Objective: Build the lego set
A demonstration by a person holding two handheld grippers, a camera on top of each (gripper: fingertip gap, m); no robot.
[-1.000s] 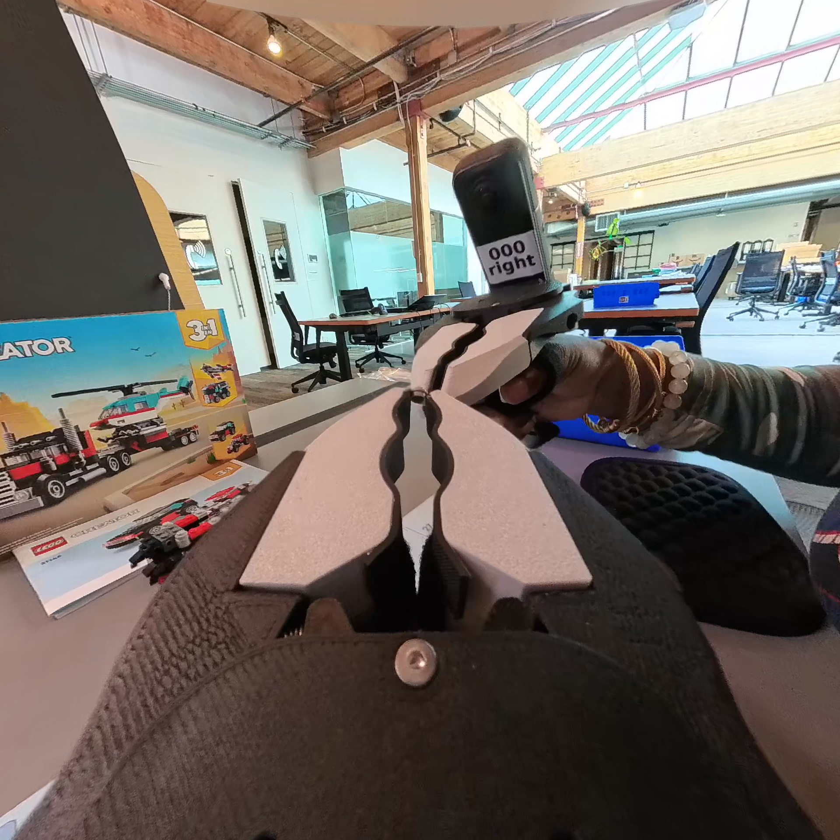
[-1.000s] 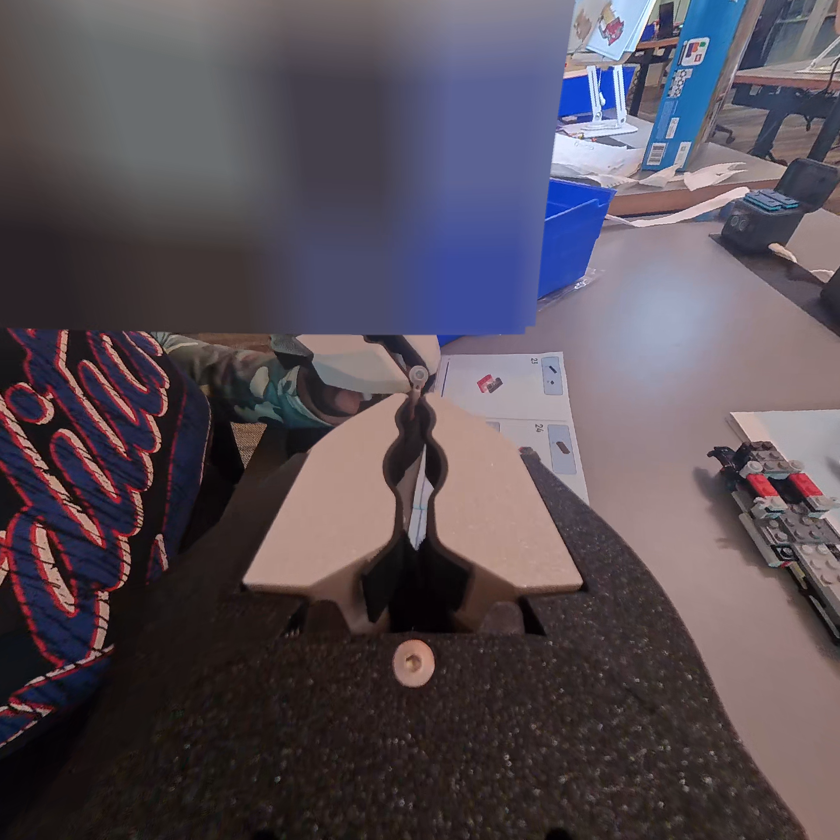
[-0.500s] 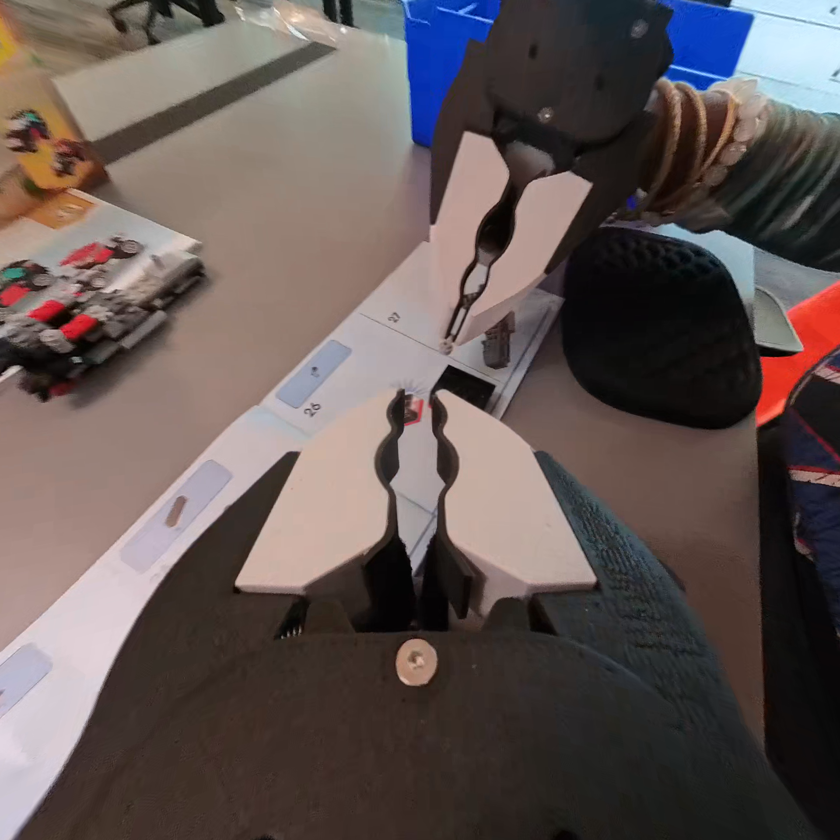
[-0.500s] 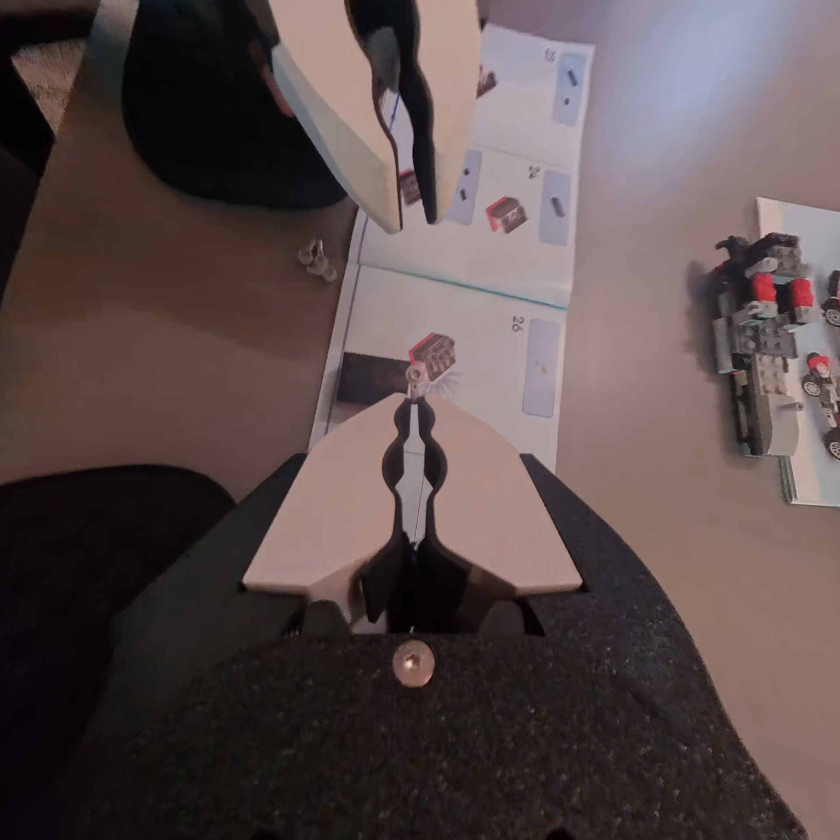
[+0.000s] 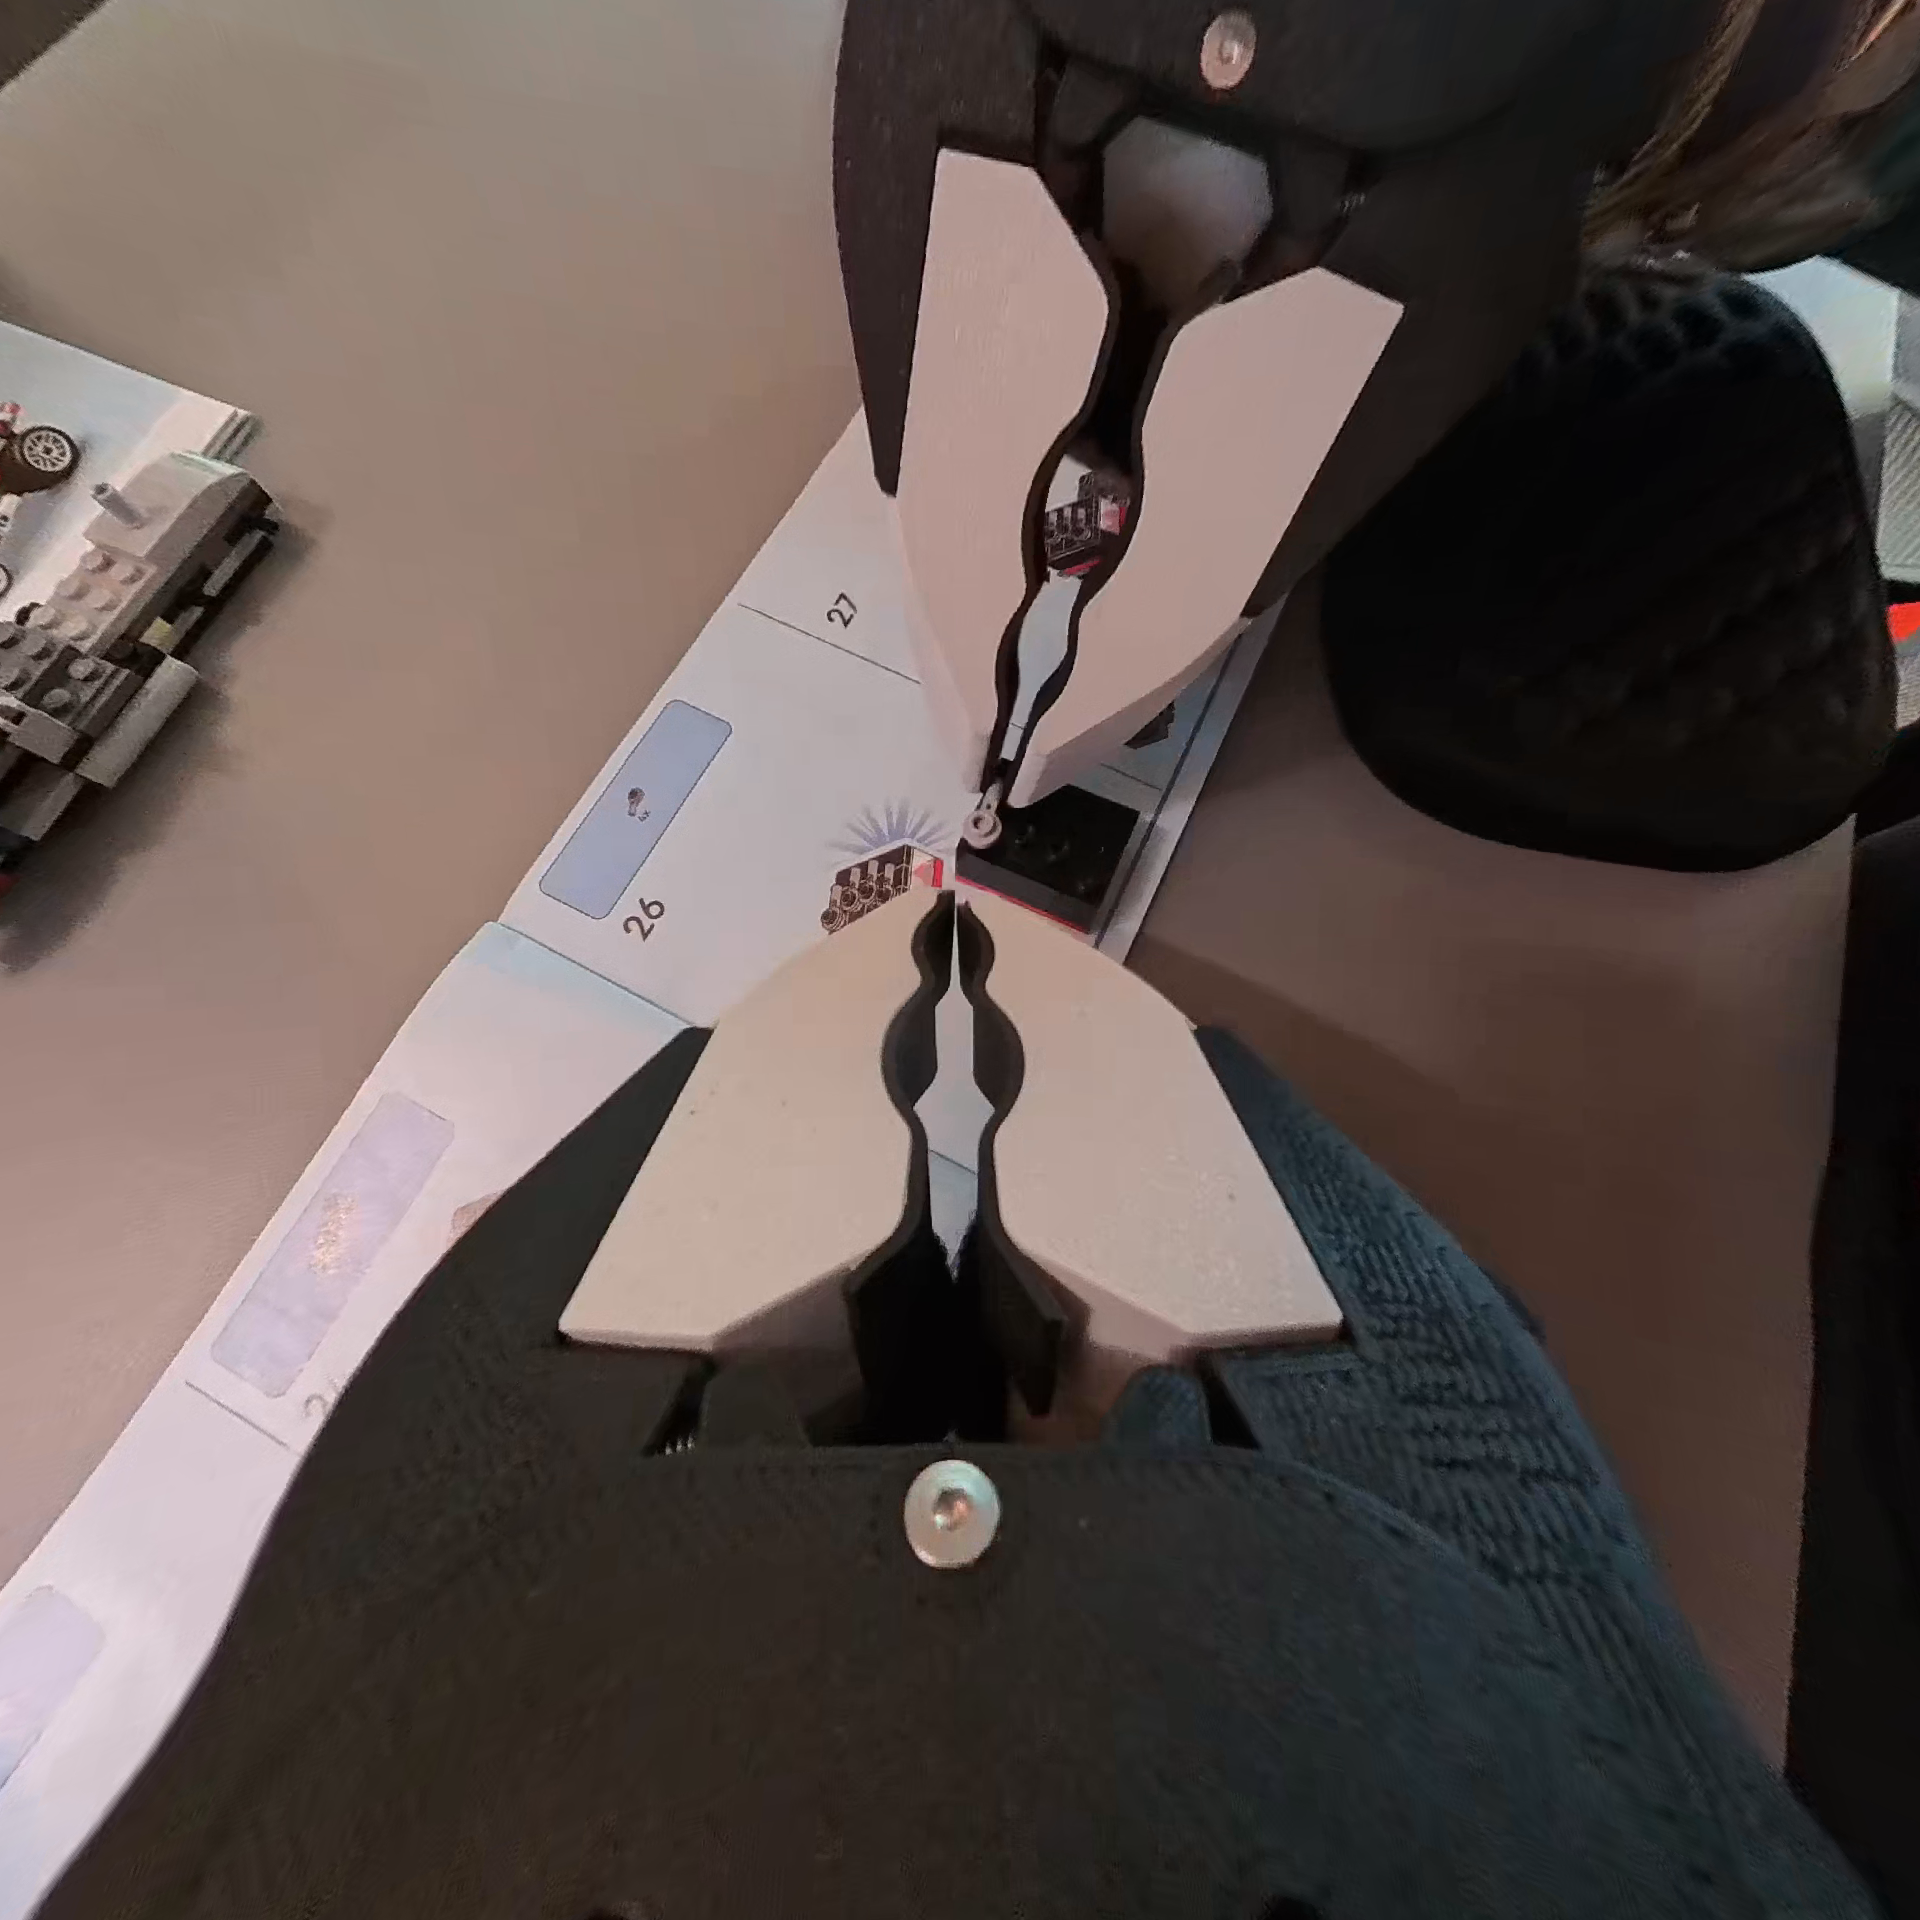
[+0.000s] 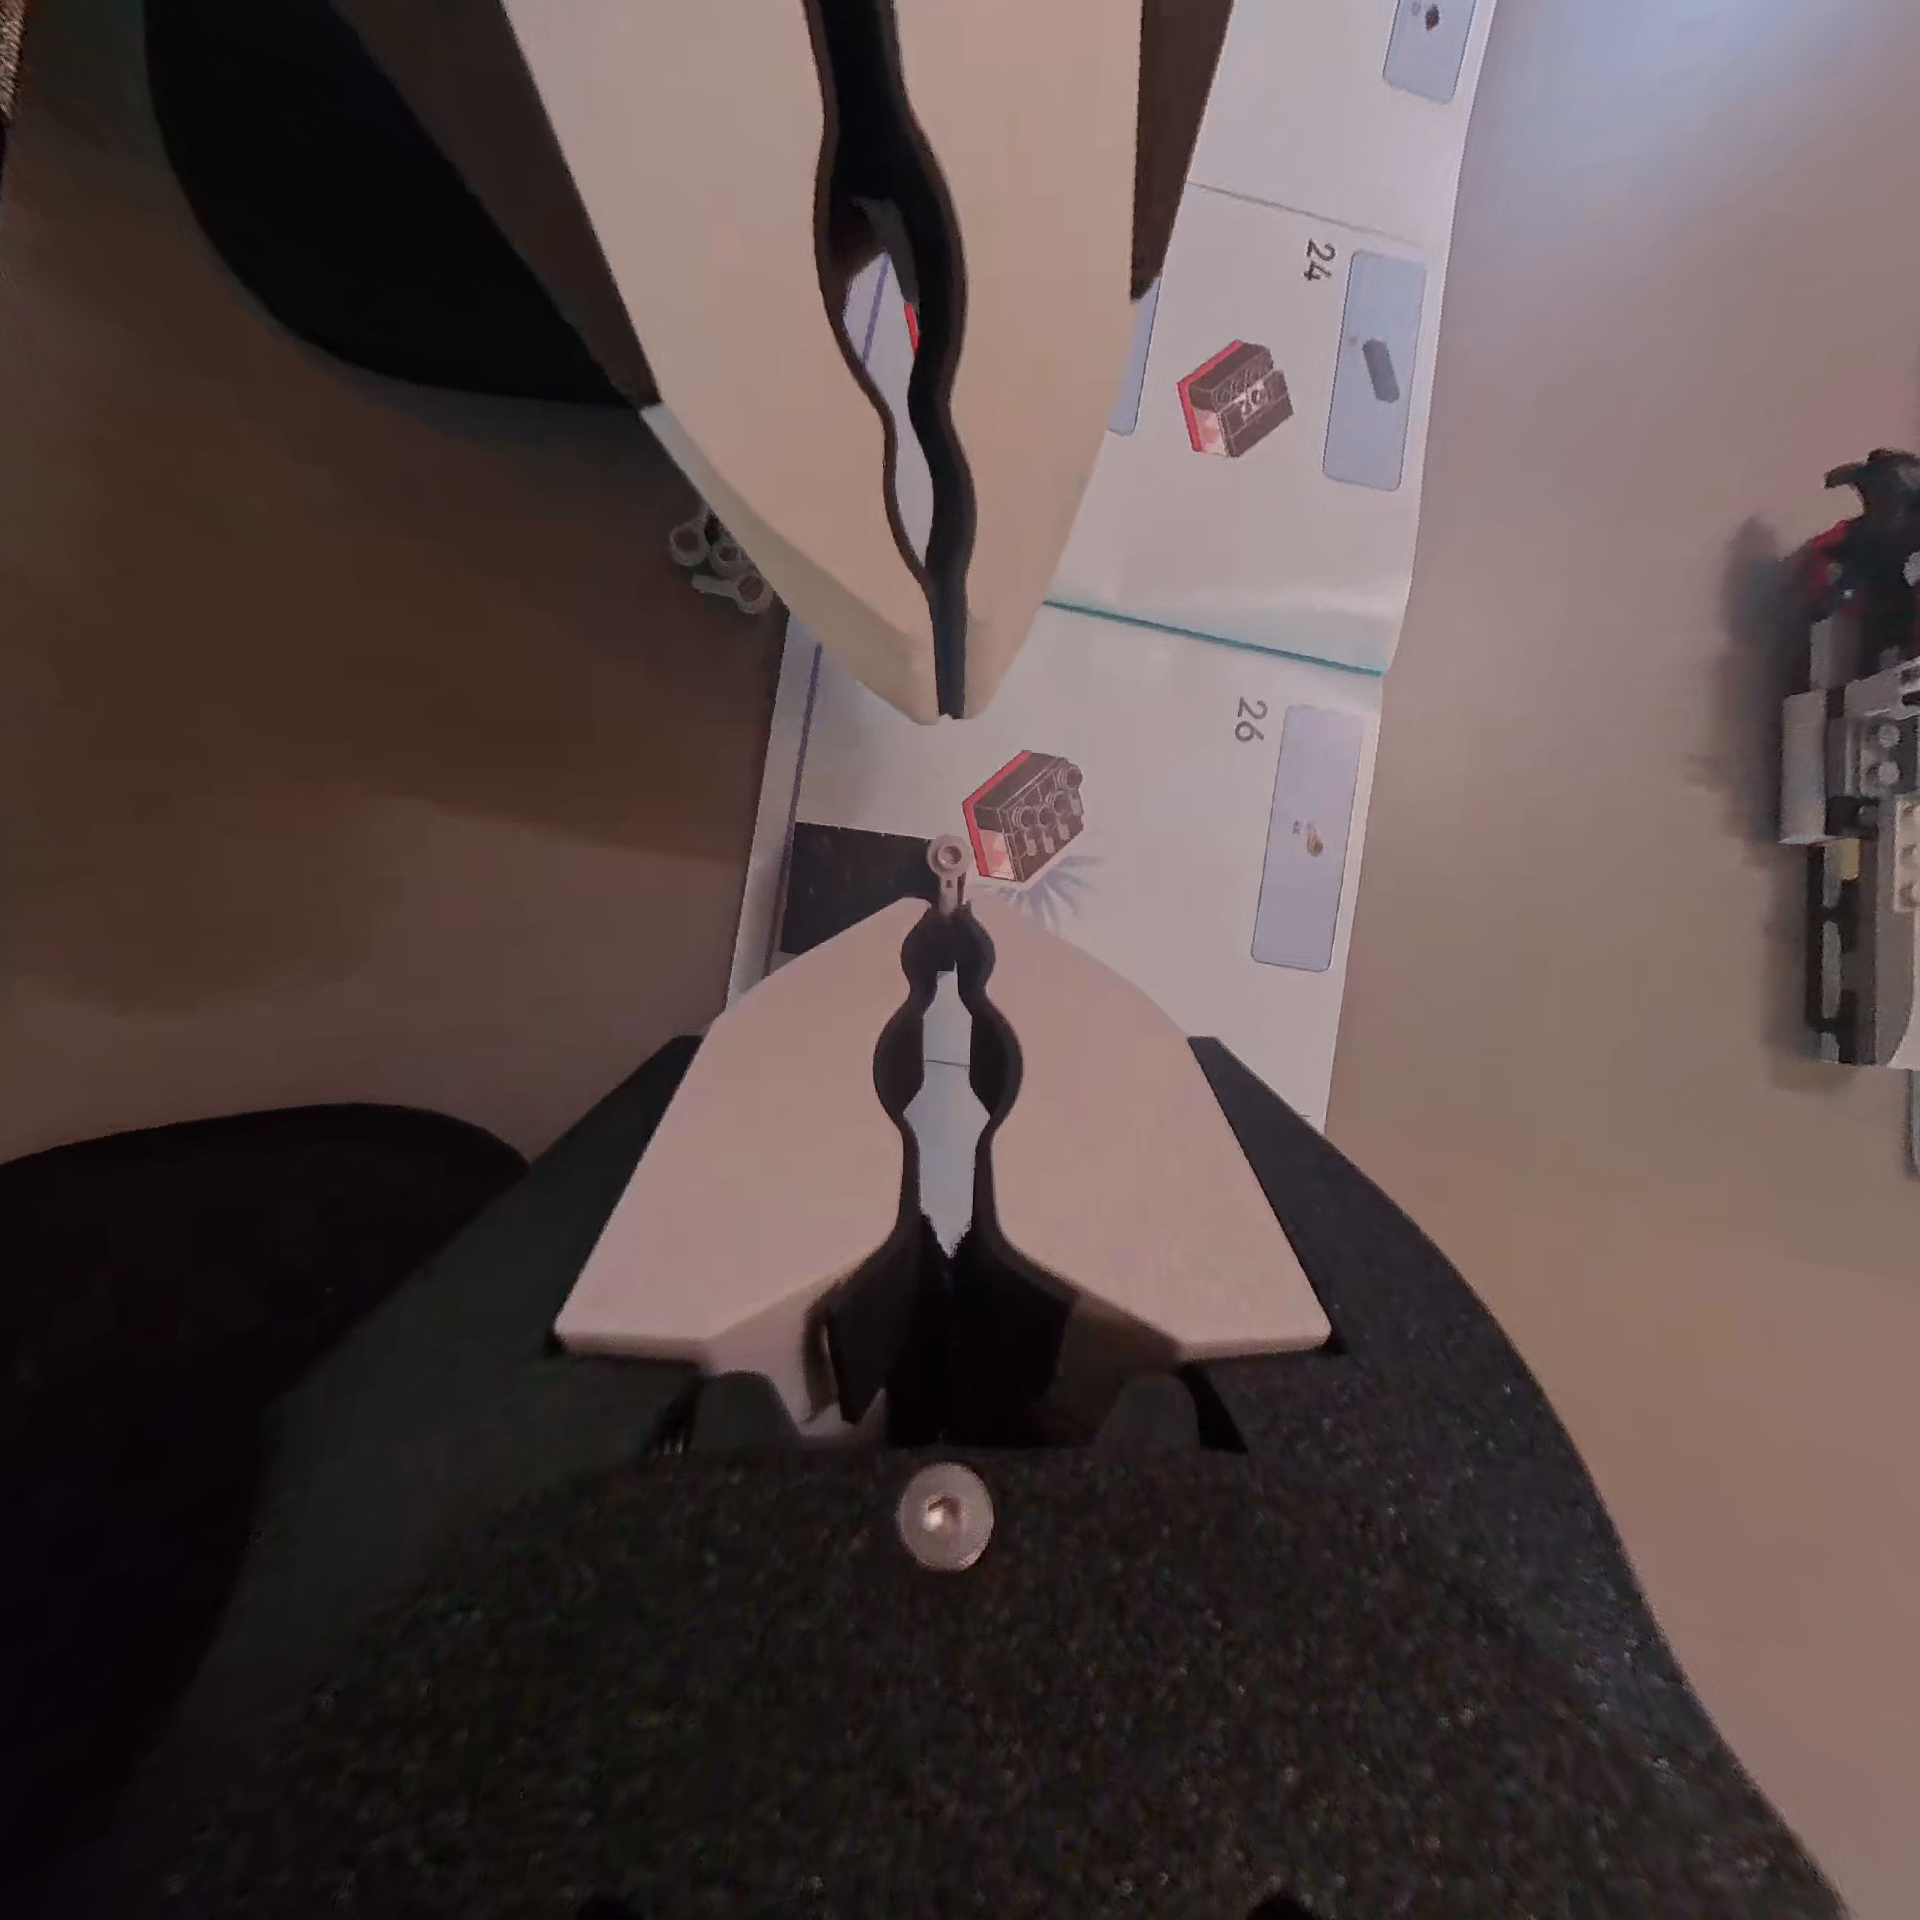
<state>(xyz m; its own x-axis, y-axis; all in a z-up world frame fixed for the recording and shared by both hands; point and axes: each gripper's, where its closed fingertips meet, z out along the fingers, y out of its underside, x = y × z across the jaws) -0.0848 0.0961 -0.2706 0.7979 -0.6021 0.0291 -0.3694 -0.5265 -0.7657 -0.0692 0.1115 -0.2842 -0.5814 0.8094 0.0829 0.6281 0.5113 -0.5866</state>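
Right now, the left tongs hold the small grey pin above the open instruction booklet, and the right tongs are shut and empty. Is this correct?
Not quite: the sides are swapped. The right tongs pinch the small grey pin above the open instruction booklet, as the right wrist view shows. The left tongs are the ones shut and empty.

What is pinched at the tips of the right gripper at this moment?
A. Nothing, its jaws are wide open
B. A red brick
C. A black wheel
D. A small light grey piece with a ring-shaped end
D: in the right wrist view the right gripper is shut on a small light grey piece whose ring-shaped end sticks out past the tips, above the open instruction booklet.
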